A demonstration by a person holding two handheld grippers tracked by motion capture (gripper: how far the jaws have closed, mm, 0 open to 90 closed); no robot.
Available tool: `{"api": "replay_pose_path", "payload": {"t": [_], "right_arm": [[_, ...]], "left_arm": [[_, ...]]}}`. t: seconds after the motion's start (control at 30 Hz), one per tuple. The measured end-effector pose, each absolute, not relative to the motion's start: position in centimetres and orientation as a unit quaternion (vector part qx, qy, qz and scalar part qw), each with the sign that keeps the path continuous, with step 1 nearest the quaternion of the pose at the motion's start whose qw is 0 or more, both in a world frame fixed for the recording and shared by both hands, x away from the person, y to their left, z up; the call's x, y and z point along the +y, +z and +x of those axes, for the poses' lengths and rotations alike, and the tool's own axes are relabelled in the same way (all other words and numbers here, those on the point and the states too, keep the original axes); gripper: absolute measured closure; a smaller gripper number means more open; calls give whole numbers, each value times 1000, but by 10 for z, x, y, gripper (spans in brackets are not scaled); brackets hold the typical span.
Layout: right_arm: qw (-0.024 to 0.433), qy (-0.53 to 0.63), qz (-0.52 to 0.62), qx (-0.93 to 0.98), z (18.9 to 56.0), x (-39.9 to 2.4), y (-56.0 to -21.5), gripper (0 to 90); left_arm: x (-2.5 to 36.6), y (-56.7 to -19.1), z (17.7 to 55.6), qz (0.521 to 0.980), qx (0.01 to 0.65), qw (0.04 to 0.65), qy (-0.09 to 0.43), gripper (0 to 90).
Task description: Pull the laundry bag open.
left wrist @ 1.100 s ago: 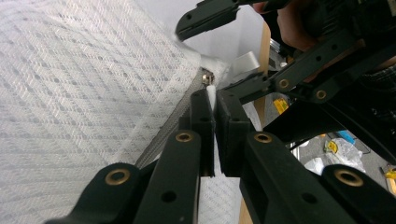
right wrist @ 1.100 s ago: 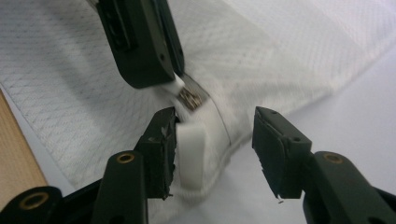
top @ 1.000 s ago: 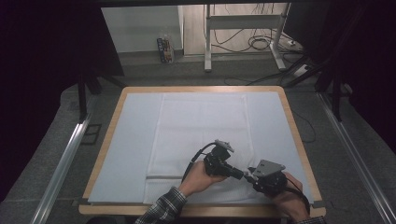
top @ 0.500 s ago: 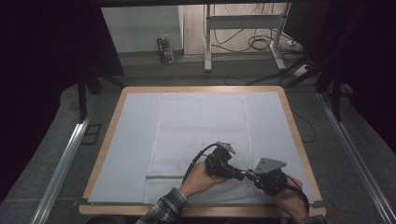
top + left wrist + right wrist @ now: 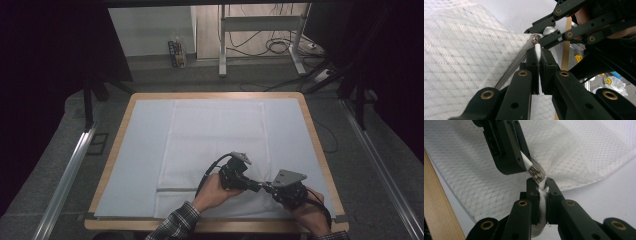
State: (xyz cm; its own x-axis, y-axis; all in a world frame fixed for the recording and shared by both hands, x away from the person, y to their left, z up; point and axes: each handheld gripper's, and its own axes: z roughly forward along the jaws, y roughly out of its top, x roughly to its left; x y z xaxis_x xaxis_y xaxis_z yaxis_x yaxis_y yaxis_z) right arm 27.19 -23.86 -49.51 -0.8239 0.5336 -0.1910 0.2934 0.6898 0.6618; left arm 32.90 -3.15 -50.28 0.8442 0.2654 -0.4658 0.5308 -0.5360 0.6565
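Both tongs meet at the mesh bag's (image 5: 215,150) corner: left tongs (image 5: 538,53) pinch the zipper pull (image 5: 535,173), right tongs (image 5: 541,185) pinch cloth beside it, zipper running leftward along the bench (image 5: 320,150) edge.

You are working in a lab-like test room: cables (image 5: 280,47) are trailing across the grey floor beyond the desk (image 5: 320,145), beside metal rails (image 5: 65,175).

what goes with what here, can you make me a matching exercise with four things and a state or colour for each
1 left hand-held gripper
2 right hand-held gripper
3 mesh bag
4 table rim

a light wood
b shut on the bag's corner cloth
c shut on the white zip tab
d white, spread flat

Pairs: 1-c, 2-b, 3-d, 4-a
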Motion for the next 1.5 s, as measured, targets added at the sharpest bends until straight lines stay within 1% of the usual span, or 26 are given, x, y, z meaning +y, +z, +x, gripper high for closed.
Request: {"api": "replay_pose_path", "payload": {"t": [0.13, 0.3, 0.4, 0.47, 0.57, 1.17, 1.5], "right_arm": [[189, 318, 230, 900, 272, -239, -495, 836], [184, 329, 242, 894, 273, -245, -494, 839], [185, 324, 239, 897, 272, -244, -495, 839], [182, 325, 241, 896, 272, -244, -495, 838], [180, 323, 244, 897, 272, -244, -495, 839], [177, 317, 251, 897, 271, -246, -497, 840], [179, 316, 247, 898, 270, -245, -497, 839]], "left_arm": [[-27, -502, 328, 867, 231, 416, -146, 876], [-14, -503, 330, 864, 236, 417, -151, 876], [-12, -505, 328, 866, 238, 415, -145, 875], [-9, -506, 328, 864, 237, 417, -153, 875], [-6, -506, 326, 869, 236, 410, -143, 875], [31, -510, 320, 869, 259, 401, -128, 874], [48, -511, 311, 865, 268, 407, -120, 874]]}}
